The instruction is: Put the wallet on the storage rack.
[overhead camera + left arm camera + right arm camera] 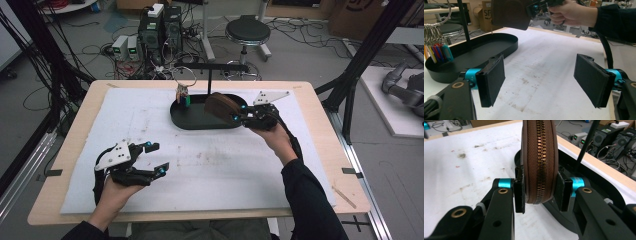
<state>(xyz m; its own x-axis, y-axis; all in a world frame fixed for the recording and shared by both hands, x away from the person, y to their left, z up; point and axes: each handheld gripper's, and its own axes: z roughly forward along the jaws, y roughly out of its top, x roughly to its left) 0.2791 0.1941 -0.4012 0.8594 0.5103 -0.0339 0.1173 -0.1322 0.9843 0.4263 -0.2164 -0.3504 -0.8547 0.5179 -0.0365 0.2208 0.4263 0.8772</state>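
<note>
My right gripper (239, 113) is shut on a brown zippered pouch (221, 106) and holds it in the air over the right end of the black oval tray (187, 121). In the right gripper view the pouch (539, 157) stands edge-on with its brass zipper facing me, and both pads press its sides. The left gripper view shows the pouch (510, 13) high up. A black stand with a key ring and coloured tags (183, 94) rises from the tray. My left gripper (157, 157) hovers open above the white mat (125, 150) at the near left, with nothing between its pads (492, 80).
The white mat covers most of the wooden table (70, 150). Behind the table stand a round stool (247, 32), computer boxes (160, 30) and loose cables on the floor. Black frame posts (360, 60) rise at the right.
</note>
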